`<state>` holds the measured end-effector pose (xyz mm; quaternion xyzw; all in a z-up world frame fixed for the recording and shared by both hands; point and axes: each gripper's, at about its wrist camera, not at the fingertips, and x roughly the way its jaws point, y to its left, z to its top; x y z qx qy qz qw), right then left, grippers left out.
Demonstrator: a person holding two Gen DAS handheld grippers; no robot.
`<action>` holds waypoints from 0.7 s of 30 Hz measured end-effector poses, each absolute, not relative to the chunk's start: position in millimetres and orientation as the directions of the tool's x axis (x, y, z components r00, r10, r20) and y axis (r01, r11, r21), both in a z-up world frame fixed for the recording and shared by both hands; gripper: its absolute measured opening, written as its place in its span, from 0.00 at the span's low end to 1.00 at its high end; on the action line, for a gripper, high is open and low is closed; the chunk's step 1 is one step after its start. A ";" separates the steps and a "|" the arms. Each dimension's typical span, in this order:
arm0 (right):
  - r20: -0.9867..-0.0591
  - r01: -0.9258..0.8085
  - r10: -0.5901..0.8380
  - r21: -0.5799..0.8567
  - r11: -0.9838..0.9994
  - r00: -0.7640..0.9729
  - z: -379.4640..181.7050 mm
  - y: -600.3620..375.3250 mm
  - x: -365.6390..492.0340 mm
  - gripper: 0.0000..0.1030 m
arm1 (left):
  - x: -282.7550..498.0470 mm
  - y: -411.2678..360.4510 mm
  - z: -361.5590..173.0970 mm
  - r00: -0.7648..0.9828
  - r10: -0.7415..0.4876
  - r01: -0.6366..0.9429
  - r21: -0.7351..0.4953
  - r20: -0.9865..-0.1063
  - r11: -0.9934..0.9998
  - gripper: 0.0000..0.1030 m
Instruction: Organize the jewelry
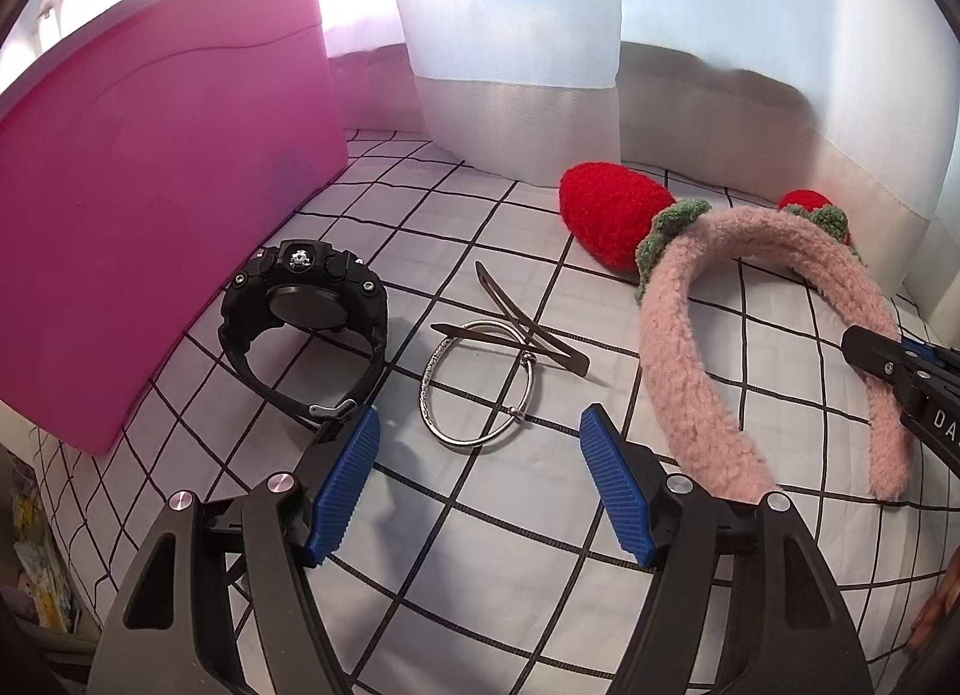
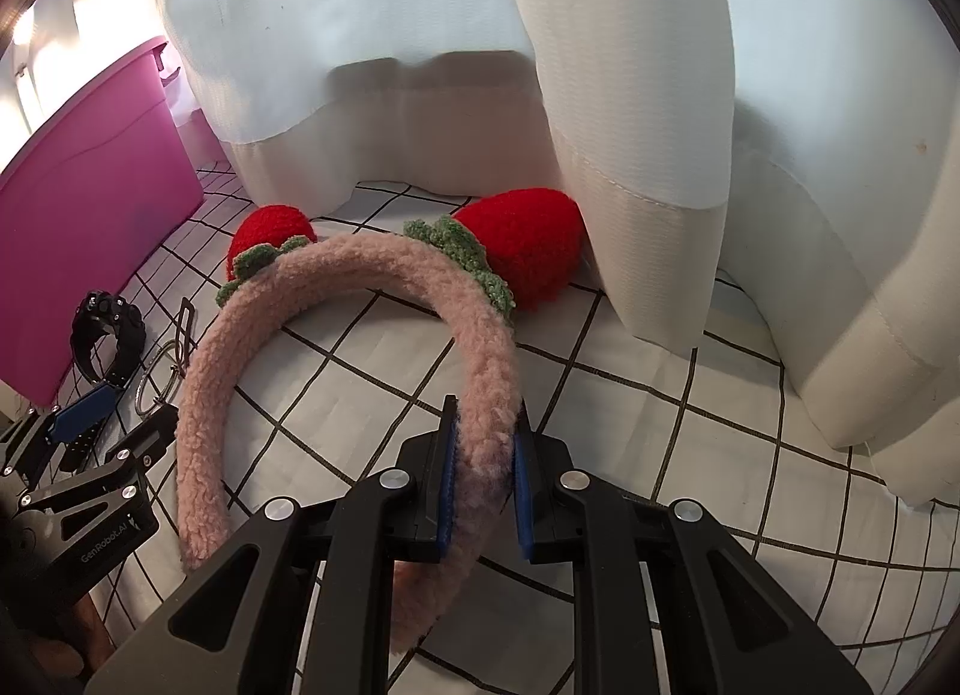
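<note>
the right gripper (image 2: 483, 449) pinches one arm of the fuzzy pink strawberry headband (image 2: 336, 287) on the checked cloth (image 2: 690, 455). the left gripper (image 1: 480, 449) gapes wide, empty, above a silver bangle (image 1: 477, 383), beside a black watch (image 1: 306, 305) by the magenta bin (image 1: 168, 185).

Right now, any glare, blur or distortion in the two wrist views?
Left wrist: backlit curtain blows out top left, washing the pink bin rim; fisheye bends the grid sheet. Right wrist: glare only at far left; headband sharp, no blur.
</note>
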<state>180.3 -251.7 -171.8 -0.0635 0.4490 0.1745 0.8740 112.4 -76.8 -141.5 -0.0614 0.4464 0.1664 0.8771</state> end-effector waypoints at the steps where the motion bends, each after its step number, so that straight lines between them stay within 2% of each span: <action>1: -0.807 -0.361 0.248 0.047 0.931 0.536 -171.9 -251.7 180.1 0.15 | 113.4 -76.4 -142.1 0.543 0.233 -0.344 0.039 -0.807 0.938 0.66; 4: -0.807 -0.364 0.252 0.049 0.930 0.534 -171.7 -252.0 180.5 0.15 | 114.0 -75.1 -141.6 0.544 0.228 -0.346 0.032 -0.807 0.938 0.67; 10: -0.807 -0.368 0.259 0.056 0.928 0.530 -172.4 -253.4 183.2 0.15 | 125.2 -63.0 -143.3 0.538 0.188 -0.361 -0.023 -0.822 0.932 0.75; 13: -0.808 -0.369 0.260 0.057 0.928 0.529 -172.1 -253.3 184.3 0.15 | 129.5 -61.7 -144.0 0.541 0.169 -0.356 -0.042 -0.824 0.934 0.74; 14: -0.807 -0.369 0.259 0.055 0.928 0.530 -172.2 -253.4 184.0 0.15 | 130.1 -60.3 -144.5 0.549 0.152 -0.349 -0.059 -0.822 0.935 0.71; 16: -0.807 -0.370 0.259 0.055 0.927 0.531 -172.2 -253.4 183.8 0.15 | 128.6 -66.5 -143.2 0.566 0.146 -0.323 -0.056 -0.811 0.945 0.51; 18: -0.806 -0.371 0.262 0.057 0.927 0.530 -172.0 -253.9 183.6 0.15 | 126.4 -75.7 -141.4 0.576 0.144 -0.302 -0.046 -0.804 0.952 0.39; 21: -0.805 -0.371 0.268 0.064 0.926 0.530 -171.4 -255.6 183.4 0.15 | 121.8 -75.9 -140.8 0.581 0.140 -0.313 -0.061 -0.802 0.948 0.38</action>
